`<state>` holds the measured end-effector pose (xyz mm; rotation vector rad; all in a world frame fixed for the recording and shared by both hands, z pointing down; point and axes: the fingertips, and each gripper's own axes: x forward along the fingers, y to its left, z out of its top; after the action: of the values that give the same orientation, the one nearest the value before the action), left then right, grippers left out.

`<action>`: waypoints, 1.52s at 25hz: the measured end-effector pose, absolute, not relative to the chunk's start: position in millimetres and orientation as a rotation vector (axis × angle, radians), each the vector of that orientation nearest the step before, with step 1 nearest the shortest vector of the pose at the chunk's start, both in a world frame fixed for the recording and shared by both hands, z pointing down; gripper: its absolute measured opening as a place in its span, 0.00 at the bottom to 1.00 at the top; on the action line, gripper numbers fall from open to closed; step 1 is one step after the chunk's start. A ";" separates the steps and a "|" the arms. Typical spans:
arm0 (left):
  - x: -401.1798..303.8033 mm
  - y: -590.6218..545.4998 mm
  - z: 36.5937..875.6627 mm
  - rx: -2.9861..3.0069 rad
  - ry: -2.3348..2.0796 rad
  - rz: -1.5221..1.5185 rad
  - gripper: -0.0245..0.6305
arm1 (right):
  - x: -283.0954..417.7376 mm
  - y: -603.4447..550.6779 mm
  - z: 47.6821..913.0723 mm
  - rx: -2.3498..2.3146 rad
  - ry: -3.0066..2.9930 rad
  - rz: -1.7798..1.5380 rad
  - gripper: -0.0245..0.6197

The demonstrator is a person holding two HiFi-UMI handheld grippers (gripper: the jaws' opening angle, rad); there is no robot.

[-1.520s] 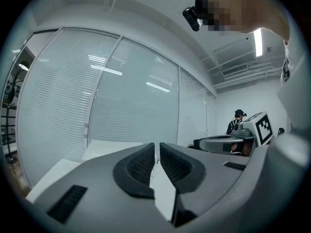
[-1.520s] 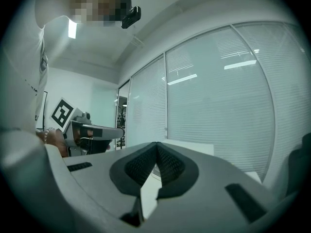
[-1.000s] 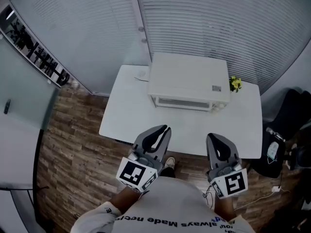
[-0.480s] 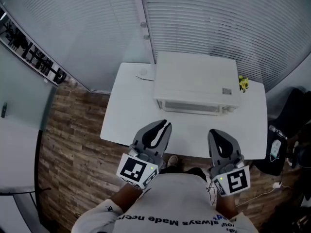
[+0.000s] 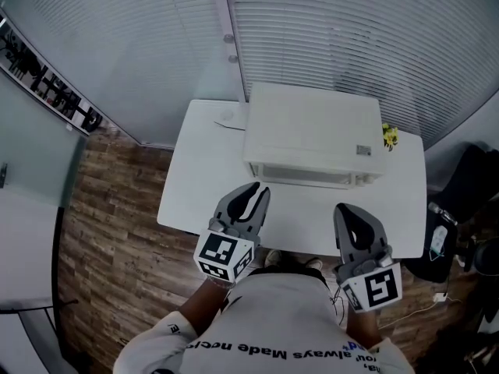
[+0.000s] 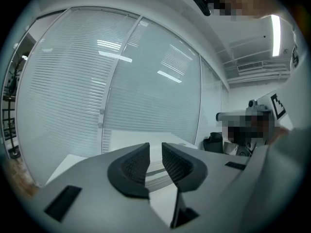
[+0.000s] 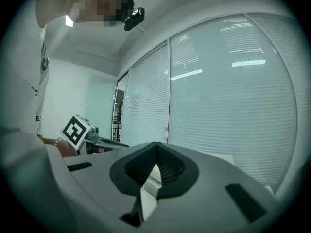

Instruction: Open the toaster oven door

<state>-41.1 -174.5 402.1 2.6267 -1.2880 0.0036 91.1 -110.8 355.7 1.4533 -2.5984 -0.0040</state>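
Note:
A white toaster oven stands at the back of a white table, and its door on the front face is closed. My left gripper hovers over the table's near edge, in front of the oven's left half, open by a narrow gap with nothing in it. My right gripper hangs over the near edge below the oven's right end, shut and empty. Neither touches the oven. In the left gripper view the left gripper points at the oven. The right gripper view shows the right gripper with its pads together.
A small yellow object sits on the table by the oven's right rear corner. A flat white item lies at the back left. Glass walls with blinds stand behind the table. Dark chairs and bags are to the right, wooden floor to the left.
The left gripper has moved a little forward toward the oven. The right gripper has barely moved. The table and oven now sit slightly closer in the head view.

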 end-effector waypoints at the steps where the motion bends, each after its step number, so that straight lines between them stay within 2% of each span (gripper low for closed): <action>1: -41.3 -178.6 408.3 2.615 -1.292 0.017 0.15 | 91.5 -111.7 355.8 1.453 -2.598 -0.004 0.05; 3: -42.0 -186.2 420.7 2.582 -1.291 0.034 0.18 | 92.1 -113.6 355.3 1.452 -2.598 -0.002 0.05; 18: -47.2 -247.3 505.5 2.397 -1.313 0.172 0.21 | 96.4 -123.9 359.8 1.470 -2.587 0.016 0.05; 38: -40.9 -258.5 527.2 2.382 -1.263 0.212 0.21 | 101.3 -129.7 358.1 1.492 -2.577 0.007 0.05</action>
<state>-40.9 -258.5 527.2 2.3815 -1.2625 0.2118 101.3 -129.7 358.1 1.4916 -2.5769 0.0065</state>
